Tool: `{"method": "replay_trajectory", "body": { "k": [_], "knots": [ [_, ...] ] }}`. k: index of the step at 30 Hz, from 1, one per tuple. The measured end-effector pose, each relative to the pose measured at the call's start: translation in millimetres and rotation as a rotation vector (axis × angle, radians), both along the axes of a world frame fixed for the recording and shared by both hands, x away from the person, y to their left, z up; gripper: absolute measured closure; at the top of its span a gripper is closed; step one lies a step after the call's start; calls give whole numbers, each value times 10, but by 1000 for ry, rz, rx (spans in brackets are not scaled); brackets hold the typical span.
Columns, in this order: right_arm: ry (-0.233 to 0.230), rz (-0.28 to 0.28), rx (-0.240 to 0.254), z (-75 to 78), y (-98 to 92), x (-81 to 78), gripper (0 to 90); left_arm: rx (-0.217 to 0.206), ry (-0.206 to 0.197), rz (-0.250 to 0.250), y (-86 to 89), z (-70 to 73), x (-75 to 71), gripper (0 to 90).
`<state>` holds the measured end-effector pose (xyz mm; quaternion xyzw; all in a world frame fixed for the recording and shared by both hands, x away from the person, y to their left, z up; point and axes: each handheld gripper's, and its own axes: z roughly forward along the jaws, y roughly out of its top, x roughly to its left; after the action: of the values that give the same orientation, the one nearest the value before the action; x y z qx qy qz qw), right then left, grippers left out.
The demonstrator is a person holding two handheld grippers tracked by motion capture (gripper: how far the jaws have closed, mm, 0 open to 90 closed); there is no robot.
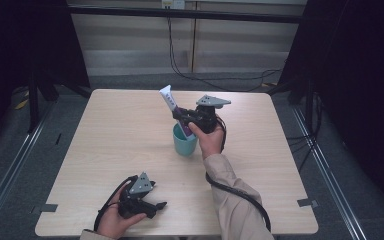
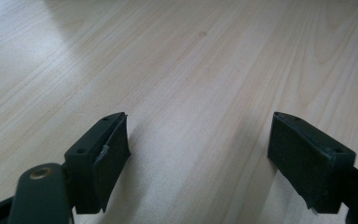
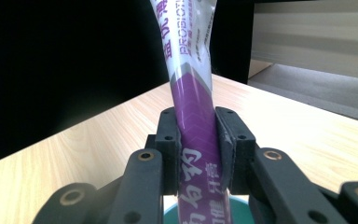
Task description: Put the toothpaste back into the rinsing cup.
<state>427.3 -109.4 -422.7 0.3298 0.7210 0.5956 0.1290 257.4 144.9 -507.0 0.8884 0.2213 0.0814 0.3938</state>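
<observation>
A white and purple tube (image 1: 171, 103) (image 3: 193, 102) stands tilted with its lower end inside a teal cup (image 1: 184, 142) (image 3: 205, 215) in the middle of the table. My right gripper (image 1: 182, 116) (image 3: 196, 144) is shut on the tube's purple part just above the cup's rim, its pads (image 3: 224, 142) pressing both sides. The tube's white flat end leans up and to the left. My left gripper (image 1: 155, 206) (image 2: 198, 156) rests near the table's front edge, jaws wide apart with only bare wood between them.
The light wooden table (image 1: 125, 130) has bare room left and right of the cup. Black cables (image 1: 240, 192) trail from both grippers. Dark curtains and frame rails flank the table; a pale cabinet wall stands behind.
</observation>
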Motion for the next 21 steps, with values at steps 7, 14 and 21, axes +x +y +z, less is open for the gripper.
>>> {"method": "replay_trajectory", "body": {
  "k": [7,14,21],
  "knots": [
    [2,4,-22,-48,-3,-40,718,-3,1,1,0,-1,-2,201],
    [9,7,-58,-90,-5,-76,716,-5,1,3,-2,-3,-4,201],
    [13,14,-78,-116,18,-91,715,-7,2,2,-2,-4,-4,201]
  ]
}}
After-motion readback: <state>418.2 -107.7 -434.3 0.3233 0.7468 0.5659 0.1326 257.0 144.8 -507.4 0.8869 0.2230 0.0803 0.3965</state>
